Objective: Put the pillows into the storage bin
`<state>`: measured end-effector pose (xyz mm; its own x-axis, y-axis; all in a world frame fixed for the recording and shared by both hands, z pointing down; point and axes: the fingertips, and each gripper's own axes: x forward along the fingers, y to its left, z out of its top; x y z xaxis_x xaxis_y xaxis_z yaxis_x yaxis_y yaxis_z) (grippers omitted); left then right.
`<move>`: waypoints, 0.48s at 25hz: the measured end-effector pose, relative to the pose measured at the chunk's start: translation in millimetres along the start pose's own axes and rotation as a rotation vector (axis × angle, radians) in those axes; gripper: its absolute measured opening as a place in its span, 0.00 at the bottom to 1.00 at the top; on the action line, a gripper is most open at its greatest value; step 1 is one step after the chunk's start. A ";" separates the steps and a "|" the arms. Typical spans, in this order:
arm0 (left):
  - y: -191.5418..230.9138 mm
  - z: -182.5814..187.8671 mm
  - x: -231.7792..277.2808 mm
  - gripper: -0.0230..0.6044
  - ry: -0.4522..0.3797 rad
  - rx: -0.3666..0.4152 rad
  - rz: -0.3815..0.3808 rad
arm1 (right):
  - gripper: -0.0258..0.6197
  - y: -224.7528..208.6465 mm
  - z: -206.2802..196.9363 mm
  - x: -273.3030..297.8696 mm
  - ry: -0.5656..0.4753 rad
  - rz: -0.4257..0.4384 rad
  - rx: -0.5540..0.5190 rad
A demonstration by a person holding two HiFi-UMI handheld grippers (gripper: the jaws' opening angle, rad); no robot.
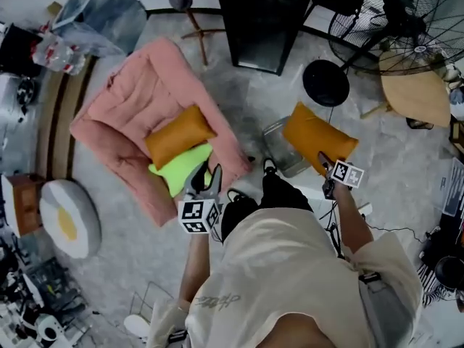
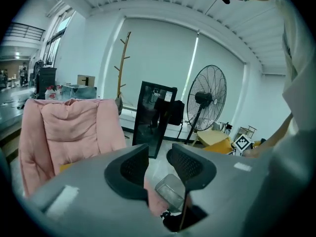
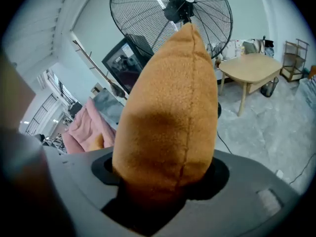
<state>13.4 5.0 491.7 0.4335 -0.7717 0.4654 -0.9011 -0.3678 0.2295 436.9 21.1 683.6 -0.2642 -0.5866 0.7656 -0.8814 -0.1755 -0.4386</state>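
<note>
An orange pillow [image 1: 317,138] hangs over the right side of the clear storage bin [image 1: 274,138] on the floor, and my right gripper [image 1: 324,162] is shut on its near corner. In the right gripper view this pillow [image 3: 170,107] fills the space between the jaws. A second orange pillow [image 1: 179,135] and a lime green pillow [image 1: 181,167] lie on the pink floor chair [image 1: 138,100]. My left gripper [image 1: 206,174] hovers at the green pillow's near edge, open with nothing between its jaws. The left gripper view shows the bin [image 2: 170,191] through that gap [image 2: 157,154].
A black cabinet [image 1: 264,20] stands beyond the bin, with a big floor fan [image 1: 395,17] and a wooden table [image 1: 417,96] to its right. A round egg-shaped cushion [image 1: 69,216] lies at the left. The person's black shoes [image 1: 279,187] stand just before the bin.
</note>
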 end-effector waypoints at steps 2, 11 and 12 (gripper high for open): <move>-7.1 4.8 16.9 0.30 0.008 0.000 0.012 | 0.54 -18.1 -1.2 19.4 0.059 -0.051 -0.003; -15.4 9.3 66.3 0.30 0.061 -0.029 0.074 | 0.54 -55.2 -7.5 101.7 0.352 -0.175 -0.325; -15.9 5.4 69.0 0.30 0.074 -0.037 0.080 | 0.54 -58.5 -9.8 111.0 0.387 -0.196 -0.384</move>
<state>57.6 -45.1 515.5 0.3606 -0.7572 0.5446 -0.9327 -0.2862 0.2195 455.3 -26.0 798.9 -0.1421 -0.2276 0.9633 -0.9881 0.0907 -0.1244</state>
